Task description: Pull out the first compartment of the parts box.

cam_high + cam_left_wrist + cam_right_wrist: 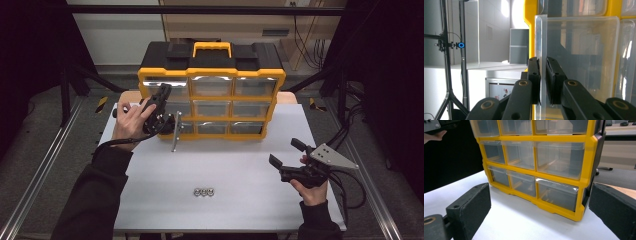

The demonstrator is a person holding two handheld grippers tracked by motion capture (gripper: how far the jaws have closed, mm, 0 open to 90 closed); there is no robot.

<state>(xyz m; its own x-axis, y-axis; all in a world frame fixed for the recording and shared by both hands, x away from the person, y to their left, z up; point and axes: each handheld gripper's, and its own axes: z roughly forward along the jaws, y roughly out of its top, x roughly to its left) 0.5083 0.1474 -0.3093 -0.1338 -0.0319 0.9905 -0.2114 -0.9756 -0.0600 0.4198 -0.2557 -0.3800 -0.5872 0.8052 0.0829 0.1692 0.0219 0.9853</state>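
While the left gripper (543, 82) is clamped on the clear drawer's front lip (543, 45), the organizer (212, 90) lies straight ahead; the right gripper (286, 153), held open, is farther off

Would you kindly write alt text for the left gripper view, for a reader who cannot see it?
The left tongs are shut on the front wall of a clear plastic drawer, one black jaw on each side of it. The drawer belongs to a yellow organizer; a pale room lies behind.
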